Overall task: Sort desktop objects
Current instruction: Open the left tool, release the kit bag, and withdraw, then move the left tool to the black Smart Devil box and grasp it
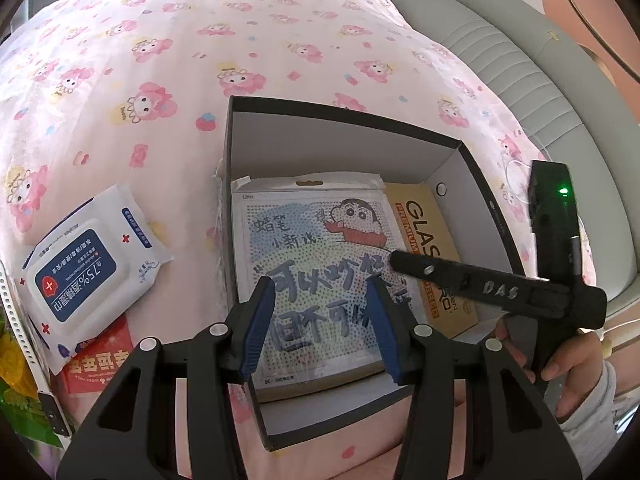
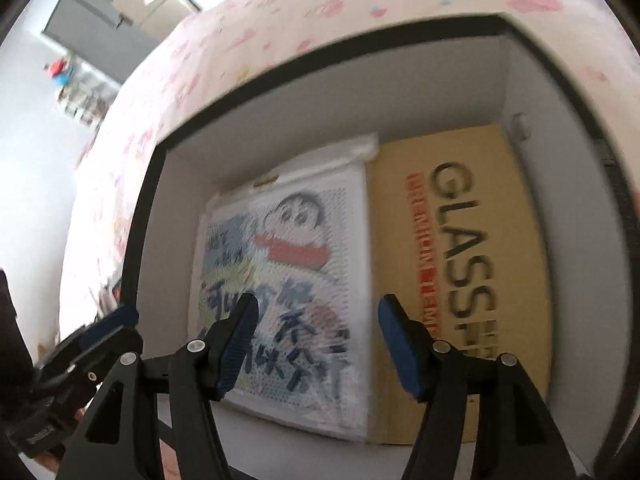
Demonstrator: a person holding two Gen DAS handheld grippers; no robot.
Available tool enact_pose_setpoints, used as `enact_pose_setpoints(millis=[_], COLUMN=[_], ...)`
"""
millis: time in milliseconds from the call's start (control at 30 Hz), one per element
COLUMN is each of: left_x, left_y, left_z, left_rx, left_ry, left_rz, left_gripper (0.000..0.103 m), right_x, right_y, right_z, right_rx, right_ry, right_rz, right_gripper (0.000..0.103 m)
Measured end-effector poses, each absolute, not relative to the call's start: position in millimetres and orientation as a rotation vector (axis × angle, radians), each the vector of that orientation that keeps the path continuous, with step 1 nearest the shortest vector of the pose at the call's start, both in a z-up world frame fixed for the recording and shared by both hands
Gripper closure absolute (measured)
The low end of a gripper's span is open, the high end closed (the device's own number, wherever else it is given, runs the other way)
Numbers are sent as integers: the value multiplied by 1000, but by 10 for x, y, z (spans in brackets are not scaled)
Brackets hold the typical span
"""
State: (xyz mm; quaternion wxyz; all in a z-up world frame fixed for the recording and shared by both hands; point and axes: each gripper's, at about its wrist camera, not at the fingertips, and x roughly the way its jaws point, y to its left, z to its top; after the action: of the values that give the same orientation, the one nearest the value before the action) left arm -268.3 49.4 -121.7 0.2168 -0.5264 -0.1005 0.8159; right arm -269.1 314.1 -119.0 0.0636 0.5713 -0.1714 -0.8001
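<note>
A black box (image 1: 230,184) with white inside walls stands open on the pink cartoon-print cloth; it also shows in the right wrist view (image 2: 280,76). Inside lie a cartoon-printed packet (image 1: 304,248) (image 2: 292,288) and a tan "GLASS" box (image 1: 436,248) (image 2: 492,264) side by side. My left gripper (image 1: 322,320) is open and empty above the box's near edge. My right gripper (image 2: 316,340) is open and empty over the box; its body (image 1: 500,288) reaches in from the right in the left wrist view. A white wet-wipes pack (image 1: 86,264) lies on the cloth left of the box.
A red packet (image 1: 102,360) lies partly under the wipes pack. A green and yellow item (image 1: 16,384) sits at the far left edge. A grey padded seat (image 1: 520,72) runs along the right. Grey cabinets (image 2: 92,28) stand in the background.
</note>
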Motion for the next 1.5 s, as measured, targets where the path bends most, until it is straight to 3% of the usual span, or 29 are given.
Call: enact_pose_setpoints(millis=[233, 467, 667, 1200, 1500], left_x=[-2446, -1804, -1301, -485, -317], left_y=[436, 243, 46, -424, -1299], left_z=[-1027, -595, -226, 81, 125], left_rx=[-1389, -1285, -1197, -1100, -1086], left_ry=[-302, -228, -172, -263, -444], left_rz=[2283, 2440, 2567, 2684, 2806], left_gripper=[54, 54, 44, 41, 42], right_x=[-2255, -1873, -1448, -797, -994], right_y=[3257, 2409, 2150, 1462, 522], right_z=[-635, -405, -215, 26, 140], right_rx=[1505, 1318, 1229, 1103, 1042], right_ry=[-513, -145, -195, -171, -6], right_rz=[-2579, -2730, -2667, -2545, -2386], right_gripper=[43, 43, 43, 43, 45])
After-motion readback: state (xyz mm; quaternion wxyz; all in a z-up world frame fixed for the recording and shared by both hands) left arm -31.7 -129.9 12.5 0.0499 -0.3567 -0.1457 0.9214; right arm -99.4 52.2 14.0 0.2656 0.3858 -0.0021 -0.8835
